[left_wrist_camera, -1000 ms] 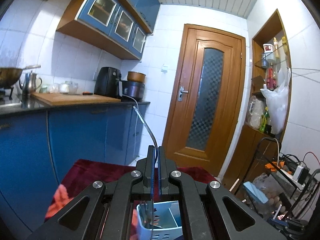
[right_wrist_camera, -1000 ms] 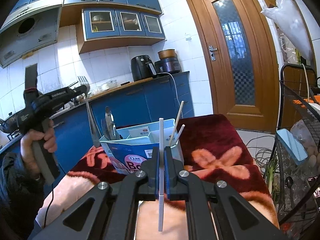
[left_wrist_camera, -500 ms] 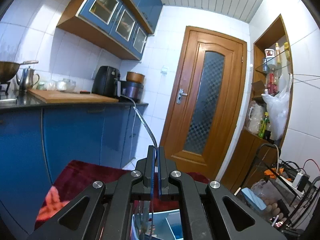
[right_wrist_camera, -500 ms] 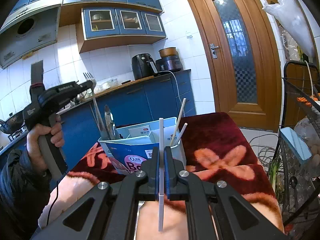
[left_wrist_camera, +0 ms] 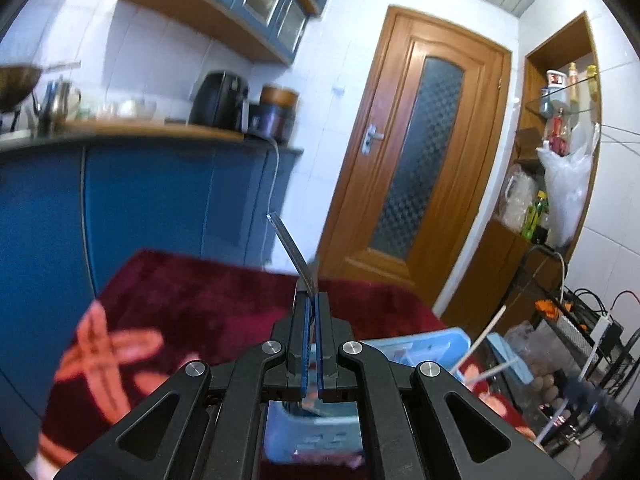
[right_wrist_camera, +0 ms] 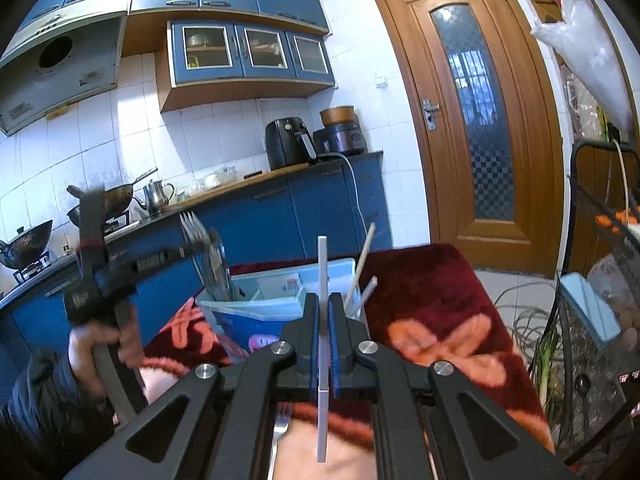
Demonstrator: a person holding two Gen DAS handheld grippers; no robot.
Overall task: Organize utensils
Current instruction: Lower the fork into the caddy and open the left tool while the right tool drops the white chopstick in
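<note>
My left gripper (left_wrist_camera: 313, 300) is shut on a metal fork (left_wrist_camera: 289, 246), handle end up in its own view. In the right wrist view the left gripper (right_wrist_camera: 188, 246) holds the fork (right_wrist_camera: 195, 228) tines up over the left compartment of the light blue utensil caddy (right_wrist_camera: 256, 304), beside other metal utensils (right_wrist_camera: 218, 268). My right gripper (right_wrist_camera: 323, 300) is shut on a white chopstick (right_wrist_camera: 322, 264), held upright in front of the caddy. Two chopsticks (right_wrist_camera: 362, 268) stand in the caddy's right side. The caddy (left_wrist_camera: 416, 350) also shows below the left gripper.
The caddy stands on a dark red blanket with orange flowers (right_wrist_camera: 432, 300). A fork (right_wrist_camera: 280, 424) lies on the blanket under my right gripper. Blue kitchen cabinets (right_wrist_camera: 280, 216) are behind, a wooden door (right_wrist_camera: 472, 120) at right, a wire rack (right_wrist_camera: 600, 320) far right.
My left gripper has tilted and lowered the fork toward the caddy's left compartment. The right gripper has barely moved and still holds the chopstick.
</note>
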